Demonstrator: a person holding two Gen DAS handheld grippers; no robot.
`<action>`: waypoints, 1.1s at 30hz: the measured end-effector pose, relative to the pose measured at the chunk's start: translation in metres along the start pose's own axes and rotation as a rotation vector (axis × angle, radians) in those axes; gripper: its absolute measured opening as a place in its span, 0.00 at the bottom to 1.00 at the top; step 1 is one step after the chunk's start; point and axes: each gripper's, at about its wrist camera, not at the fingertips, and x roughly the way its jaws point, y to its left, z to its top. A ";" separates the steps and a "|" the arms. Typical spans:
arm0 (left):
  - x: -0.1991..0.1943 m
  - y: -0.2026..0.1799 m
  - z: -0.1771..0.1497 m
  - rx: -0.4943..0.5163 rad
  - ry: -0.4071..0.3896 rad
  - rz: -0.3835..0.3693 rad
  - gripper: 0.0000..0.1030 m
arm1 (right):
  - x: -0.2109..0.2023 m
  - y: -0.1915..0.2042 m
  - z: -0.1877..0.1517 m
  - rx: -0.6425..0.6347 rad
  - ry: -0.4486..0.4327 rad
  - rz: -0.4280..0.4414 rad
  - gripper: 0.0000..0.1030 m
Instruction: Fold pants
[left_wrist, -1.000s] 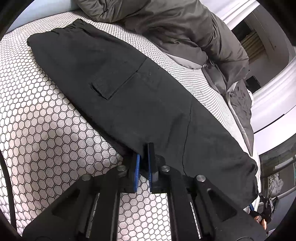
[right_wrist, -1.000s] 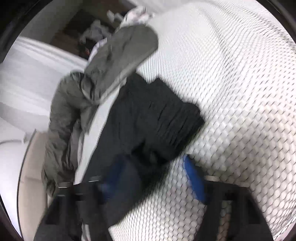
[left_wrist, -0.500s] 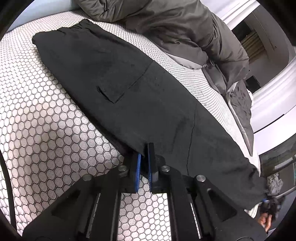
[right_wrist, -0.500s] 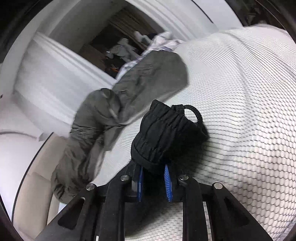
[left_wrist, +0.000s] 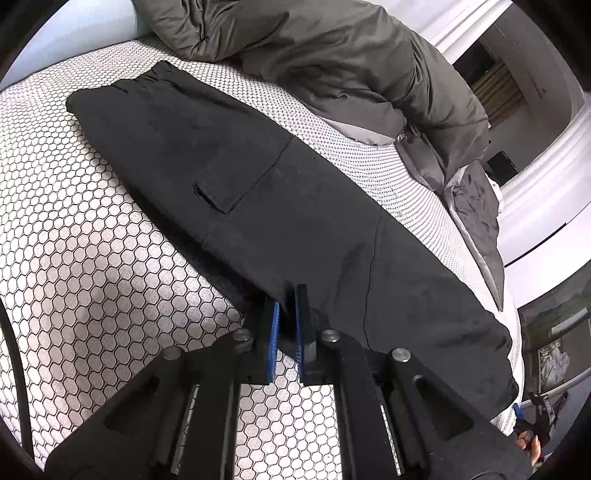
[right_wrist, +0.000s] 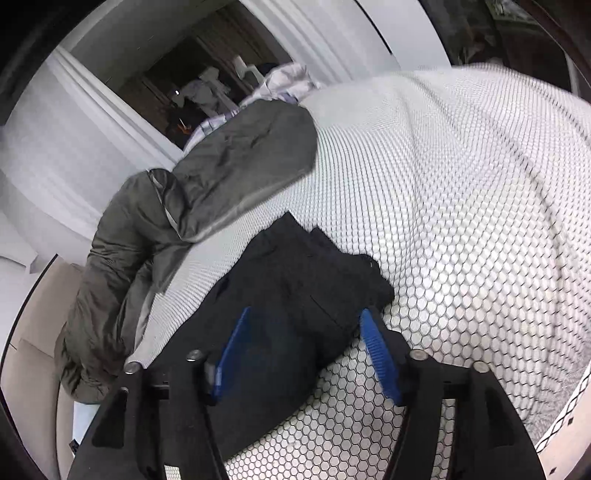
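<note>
Black pants (left_wrist: 280, 206) lie flat along the bed (left_wrist: 85, 266). Left tool (left_wrist: 286, 314) pinches their near edge; right tool (right_wrist: 306, 332) is opening over the cuff. Next, likely regrip to fold lengthwise.

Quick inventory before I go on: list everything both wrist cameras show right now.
pants: one, black, laid lengthwise on the bed, waistband far left, cuff lower right
bed cover: one, white with black honeycomb print, under the pants
quilt: one, olive-grey, bunched along the bed's far edge
left gripper: black with blue pads, shut on the pants' near edge
right gripper: black with blue pads, jaws opening, the pants' cuff end lies between them, not pinched
hand: one, at the left view's lower right edge
</note>
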 end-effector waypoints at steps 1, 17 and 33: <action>0.003 0.002 -0.001 -0.006 0.010 0.009 0.03 | 0.011 -0.001 -0.002 0.015 0.034 -0.024 0.64; 0.008 0.001 -0.003 0.012 0.022 0.016 0.07 | 0.056 -0.040 -0.015 0.203 0.154 0.021 0.26; 0.015 0.048 0.021 -0.153 -0.028 -0.031 0.57 | 0.025 0.001 -0.070 0.048 0.286 0.229 0.77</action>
